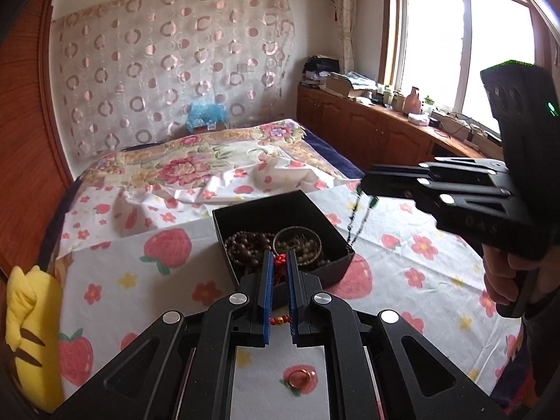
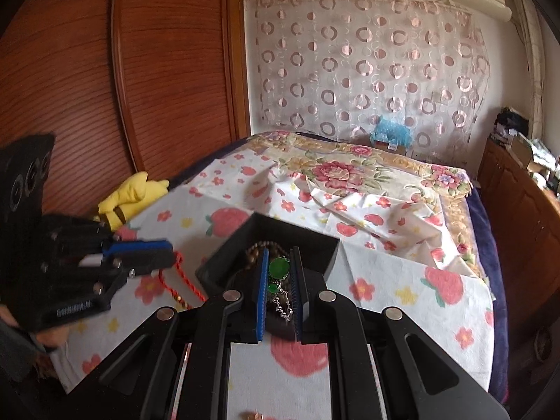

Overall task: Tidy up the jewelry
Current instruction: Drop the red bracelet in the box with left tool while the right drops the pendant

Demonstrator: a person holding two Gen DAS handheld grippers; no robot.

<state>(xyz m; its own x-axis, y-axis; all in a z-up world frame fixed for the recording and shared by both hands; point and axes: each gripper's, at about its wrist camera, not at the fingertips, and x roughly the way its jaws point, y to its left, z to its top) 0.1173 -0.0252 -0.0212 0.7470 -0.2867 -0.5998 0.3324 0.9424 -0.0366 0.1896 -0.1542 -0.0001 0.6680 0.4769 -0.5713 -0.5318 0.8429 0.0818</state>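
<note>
Left hand-held gripper (image 1: 279, 292) is clamped on a red cord (image 1: 280, 262) just before the black box (image 1: 336, 234) on the bed. Right hand-held gripper (image 2: 280, 290) is clamped on a green pendant necklace (image 2: 278, 268) above that box. A gold ring (image 1: 301, 378) lies near the box.

Faint embossed letters on right gripper (image 1: 364, 178) body, approx. "O A S". Blurred embossed wording on left gripper (image 2: 169, 257), unreadable.

Soft daylight from the blown-out window (image 1: 465, 52); fisheye bends the edges, corners go dark, the left gripper (image 2: 168, 255) is motion-blurred.
</note>
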